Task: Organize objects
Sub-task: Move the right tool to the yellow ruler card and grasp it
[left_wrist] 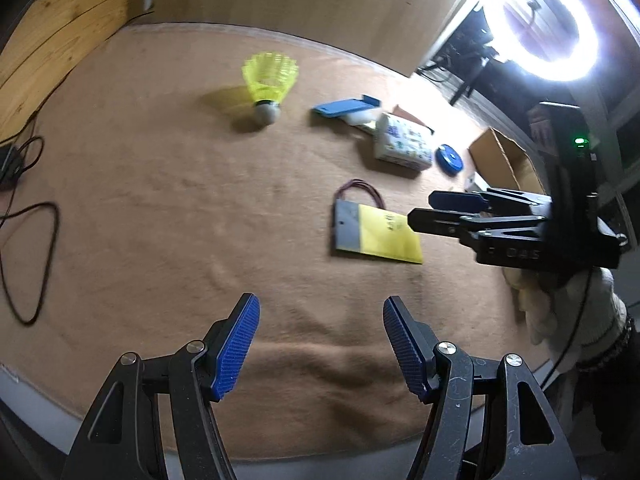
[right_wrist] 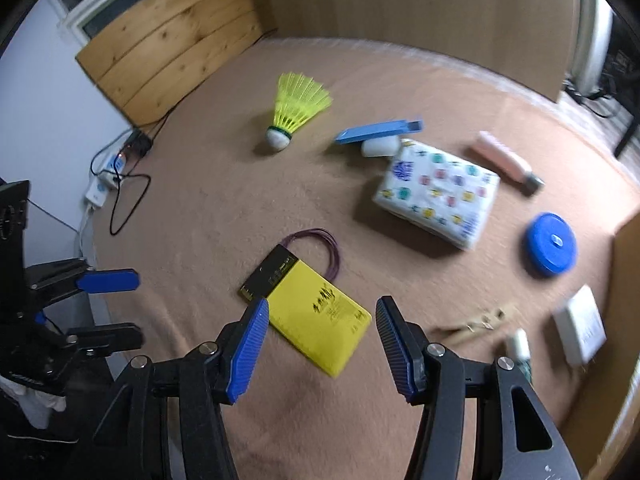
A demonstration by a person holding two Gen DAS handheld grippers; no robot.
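While both grippers hang with jaws apart and empty, the right gripper (right_wrist: 322,340) sits nearest the flat yellow battery pack (right_wrist: 312,312) at the blanket's (right_wrist: 200,200) near middle — its loose wires (right_wrist: 320,244) could snag, dragging it. The left gripper (left_wrist: 320,344) hovers over bare blanket.

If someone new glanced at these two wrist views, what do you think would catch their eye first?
Probably the neon-yellow shuttlecock, lying alone toward the far side of the brown blanket. Next, the flat yellow battery pack with its looped purple wires, nearest the open right gripper. In the left wrist view, the glaring ring light at upper right dominates, above the patterned tissue pack.
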